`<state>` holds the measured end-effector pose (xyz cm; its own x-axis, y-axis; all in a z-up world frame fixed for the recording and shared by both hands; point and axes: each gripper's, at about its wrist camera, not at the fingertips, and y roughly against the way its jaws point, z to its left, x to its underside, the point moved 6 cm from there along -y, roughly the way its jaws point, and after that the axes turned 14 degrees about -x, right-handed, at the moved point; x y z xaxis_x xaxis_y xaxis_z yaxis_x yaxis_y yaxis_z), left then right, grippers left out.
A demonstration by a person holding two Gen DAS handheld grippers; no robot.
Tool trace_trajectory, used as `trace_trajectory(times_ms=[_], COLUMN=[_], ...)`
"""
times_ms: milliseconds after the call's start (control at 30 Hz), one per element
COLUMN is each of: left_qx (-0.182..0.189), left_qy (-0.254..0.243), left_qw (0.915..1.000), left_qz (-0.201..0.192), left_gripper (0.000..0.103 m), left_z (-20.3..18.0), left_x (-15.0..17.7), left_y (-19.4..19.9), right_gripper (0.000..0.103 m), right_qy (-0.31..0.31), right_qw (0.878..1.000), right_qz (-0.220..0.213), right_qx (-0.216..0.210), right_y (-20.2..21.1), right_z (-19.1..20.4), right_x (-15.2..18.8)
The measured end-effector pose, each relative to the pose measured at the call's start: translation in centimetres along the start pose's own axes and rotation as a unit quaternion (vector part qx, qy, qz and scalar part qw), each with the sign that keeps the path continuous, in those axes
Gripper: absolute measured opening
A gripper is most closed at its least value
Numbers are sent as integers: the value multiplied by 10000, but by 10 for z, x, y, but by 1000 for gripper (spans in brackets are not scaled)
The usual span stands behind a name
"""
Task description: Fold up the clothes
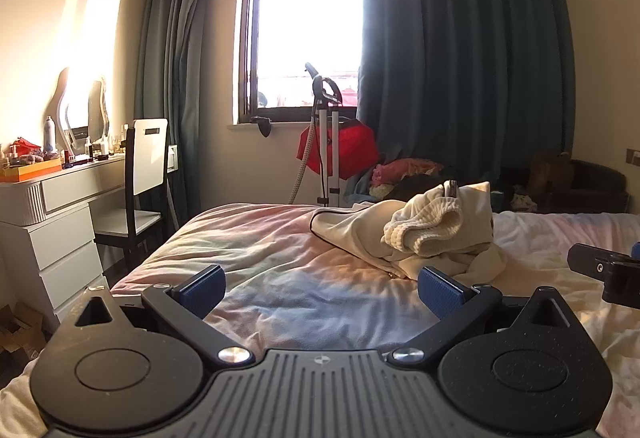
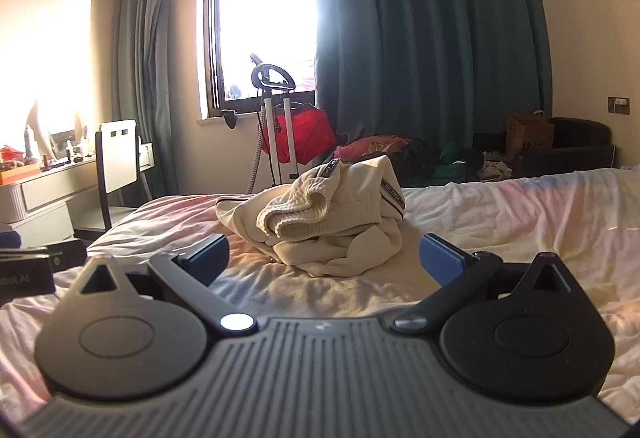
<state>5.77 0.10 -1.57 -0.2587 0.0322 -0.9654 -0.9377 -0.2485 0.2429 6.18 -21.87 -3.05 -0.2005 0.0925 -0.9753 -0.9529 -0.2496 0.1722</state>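
Left wrist view: left gripper [image 1: 320,288] low over the bed [image 1: 256,238], fingers [image 1: 202,288] spread wide, nothing between them. Cream garment [image 1: 404,238] heaped in a crumpled mound out from the near edge, toward the far-right part of the bed, ahead and to the right of the fingers, apart from them. Ribbed cuff or hem bulging on top, dark-trimmed edge trailing left. Probably dumped there for folding, not yet spread. Bare rumpled sheet between fingers and heap, so open room for a straight reach. Left edge of the bed dropping toward a chair [image 1: 146,174] and desk [image 1: 68,178]; far edge backed by a steamer stand [image 1: 326,142] and a clothes pile [image 1: 404,170]. Tip of the right gripper [image 1: 604,270] poking in at the right border.

Right wrist view: right gripper [image 2: 324,260] likewise low, fingers [image 2: 442,258] spread, holding nothing. Garment [image 2: 332,210] almost dead ahead, near but untouched. Wide bare sheet to the right, good room for laying the cloth flat. Left gripper [image 2: 28,270] at the left border, beside the left edge of the bed [image 2: 520,218].
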Motion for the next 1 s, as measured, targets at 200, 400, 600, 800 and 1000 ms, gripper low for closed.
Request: trace_trajectory(times_ms=[200, 400, 600, 800, 1000], left_qx=[66, 47, 32, 38, 26], left_qy=[35, 14, 19, 63, 54], left_qw=[10000, 10000, 10000, 10000, 10000], left_qz=[-43, -86, -78, -56, -44], left_gripper=[103, 103, 103, 103, 103], left_z=[4, 5, 6, 7, 6], left_x=[1, 2, -1, -2, -3], left_y=[0, 1, 3, 1, 0], right_gripper=[103, 103, 103, 103, 103], right_qy=[40, 53, 59, 47, 33], right_qw=[10000, 10000, 10000, 10000, 10000], right_qz=[-18, -13, 7, 1, 6], right_qx=[24, 37, 32, 33, 23], right_y=[0, -1, 0, -1, 0], right_z=[0, 3, 2, 3, 2], right_x=[0, 1, 1, 1, 1])
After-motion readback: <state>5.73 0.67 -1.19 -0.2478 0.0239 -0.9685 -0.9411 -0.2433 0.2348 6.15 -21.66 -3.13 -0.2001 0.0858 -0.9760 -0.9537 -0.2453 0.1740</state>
